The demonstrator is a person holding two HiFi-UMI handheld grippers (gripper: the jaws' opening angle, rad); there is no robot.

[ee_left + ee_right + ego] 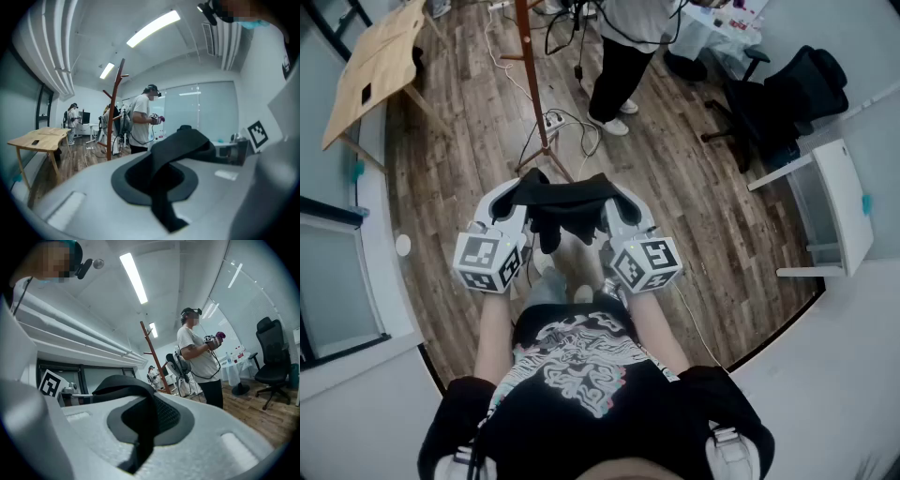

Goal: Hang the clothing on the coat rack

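black is the garment (569, 202), slung like a short hammock between the two grippers in front of the one holding them, its middle sagging a little. the left gripper (517, 193) has its jaws pinched together on one edge of the cloth, and in its own view a strip of the fabric trails down over its grey nose. the right gripper (619, 197) is clamped on the other edge in the same way. both point toward the coat rack (533, 80), a reddish-brown wooden pole with angled pegs, standing on the plank floor (675, 178) just ahead and apart from the garment. a person in a white t-shirt (630, 33) stands past the rack. a pale wooden table (375, 61) sits off to the left, a black office chair (783, 94) to the right.
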